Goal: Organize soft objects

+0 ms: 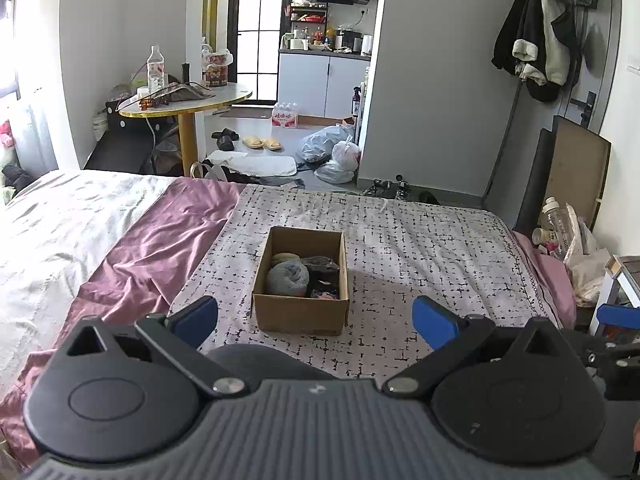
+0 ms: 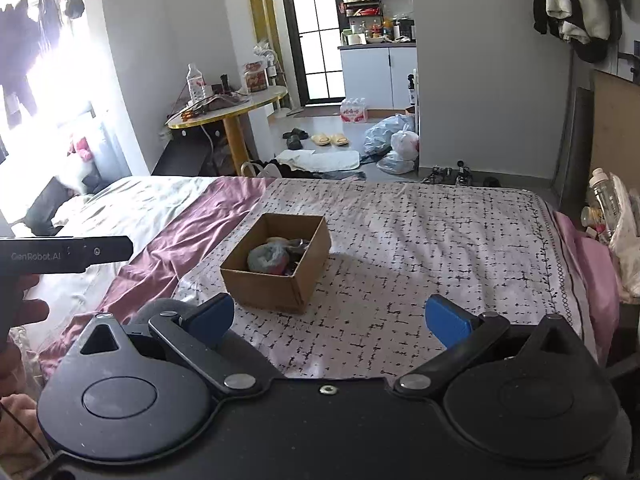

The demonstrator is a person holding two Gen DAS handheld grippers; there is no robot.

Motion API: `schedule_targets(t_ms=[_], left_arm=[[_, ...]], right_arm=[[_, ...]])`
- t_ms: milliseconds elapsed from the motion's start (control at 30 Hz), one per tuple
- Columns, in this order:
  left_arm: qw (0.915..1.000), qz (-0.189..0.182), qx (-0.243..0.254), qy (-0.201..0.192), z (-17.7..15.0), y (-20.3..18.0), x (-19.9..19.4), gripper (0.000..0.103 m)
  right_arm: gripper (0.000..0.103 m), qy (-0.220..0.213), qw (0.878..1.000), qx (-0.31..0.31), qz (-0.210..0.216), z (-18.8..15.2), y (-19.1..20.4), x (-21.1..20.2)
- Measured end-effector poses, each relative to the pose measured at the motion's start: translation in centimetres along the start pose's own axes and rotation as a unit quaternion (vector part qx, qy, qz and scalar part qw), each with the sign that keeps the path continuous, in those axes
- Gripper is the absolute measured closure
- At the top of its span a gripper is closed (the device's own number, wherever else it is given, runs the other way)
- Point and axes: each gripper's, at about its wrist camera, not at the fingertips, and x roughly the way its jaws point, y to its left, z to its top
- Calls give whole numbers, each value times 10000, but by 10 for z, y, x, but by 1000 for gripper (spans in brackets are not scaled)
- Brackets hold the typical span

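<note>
An open cardboard box (image 1: 300,312) (image 2: 260,284) sits on the patterned bedspread (image 1: 420,248) (image 2: 420,240). Inside it lie a rolled grey sock (image 1: 288,278) (image 2: 266,258), a yellowish roll (image 1: 285,257) behind it and dark soft items (image 1: 324,276) on the right. My left gripper (image 1: 316,318) is open just short of the box, nothing between its blue pads. My right gripper (image 2: 330,316) is open too, to the right of the box and nearer me, holding nothing. The left gripper's body (image 2: 68,254) shows at the left edge of the right wrist view, held by a hand (image 2: 24,300).
A purple sheet (image 1: 160,240) and a white quilt (image 1: 60,216) cover the bed's left side. Beyond the foot stand a round table (image 1: 188,100) with a bottle, slippers (image 1: 262,143), plastic bags (image 1: 332,152) and shoes on the floor. Bottles and bags (image 1: 568,236) crowd the right bedside.
</note>
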Motion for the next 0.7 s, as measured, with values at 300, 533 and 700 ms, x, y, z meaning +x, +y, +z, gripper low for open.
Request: schedule_targets(t_ms=[300, 533, 700], left_arm=[[10000, -10, 74, 63, -5, -1, 6, 0], [9999, -30, 39, 141, -10, 0, 14, 0], [9999, -31, 48, 152, -11, -1, 14, 0]], right_arm=[[0, 103, 9999, 99, -64, -3, 2, 5], [0, 148, 9997, 176, -103, -4, -1, 5], [0, 176, 9994, 266, -104, -5, -4, 6]])
